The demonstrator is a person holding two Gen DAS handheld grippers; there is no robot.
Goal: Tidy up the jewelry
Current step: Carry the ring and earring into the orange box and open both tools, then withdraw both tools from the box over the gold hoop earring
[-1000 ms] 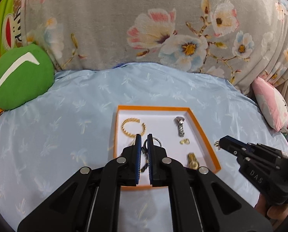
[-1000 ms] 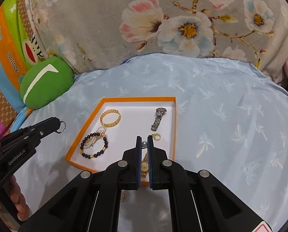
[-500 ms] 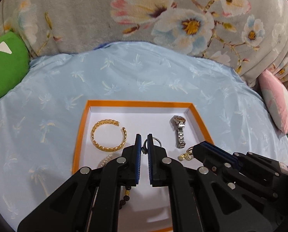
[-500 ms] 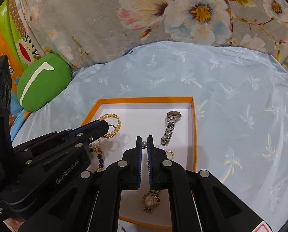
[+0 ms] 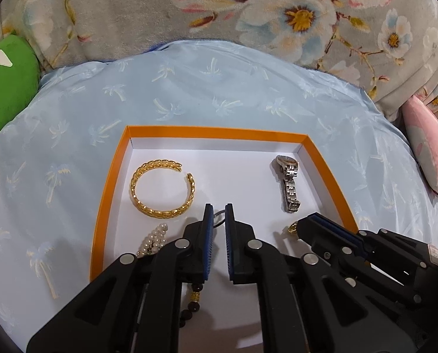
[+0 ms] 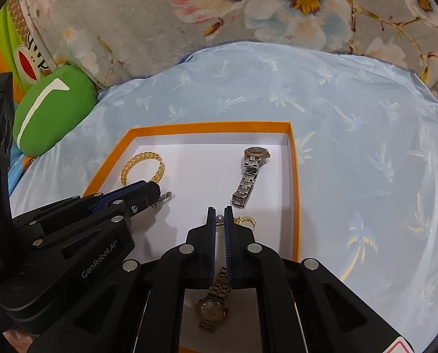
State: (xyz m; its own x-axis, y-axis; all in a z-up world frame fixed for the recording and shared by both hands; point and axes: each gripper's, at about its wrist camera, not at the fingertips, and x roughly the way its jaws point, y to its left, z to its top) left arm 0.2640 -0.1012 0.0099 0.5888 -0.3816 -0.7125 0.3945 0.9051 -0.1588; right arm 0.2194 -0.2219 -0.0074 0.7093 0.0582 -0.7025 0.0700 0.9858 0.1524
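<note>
An orange-rimmed white tray [image 5: 113, 182] [image 6: 294, 176] lies on the blue bedspread. In it are a gold bangle [image 5: 163, 188] [image 6: 141, 164], a silver watch [image 5: 288, 182] [image 6: 250, 173], a pearl piece [image 5: 154, 238], dark beads [image 5: 194, 300], a gold ring [image 5: 291, 228] [image 6: 245, 220] and a gold watch [image 6: 213, 306]. My left gripper [image 5: 219, 211] [image 6: 157, 189] is shut on a silver ring [image 5: 219, 216] [image 6: 166, 197] low over the tray's middle. My right gripper [image 6: 220, 214] [image 5: 303, 225] is shut on a small pearl earring [image 6: 220, 219] beside the gold ring.
A green cushion [image 5: 4, 85] [image 6: 51, 111] lies at the left. A grey floral blanket [image 5: 219, 8] rises behind the bedspread [image 5: 204, 88]. A pink pillow [image 5: 431, 158] sits at the right edge.
Both grippers have moved forward and down over the tray, each keeping its small piece. The right gripper now sits close beside the left one.
</note>
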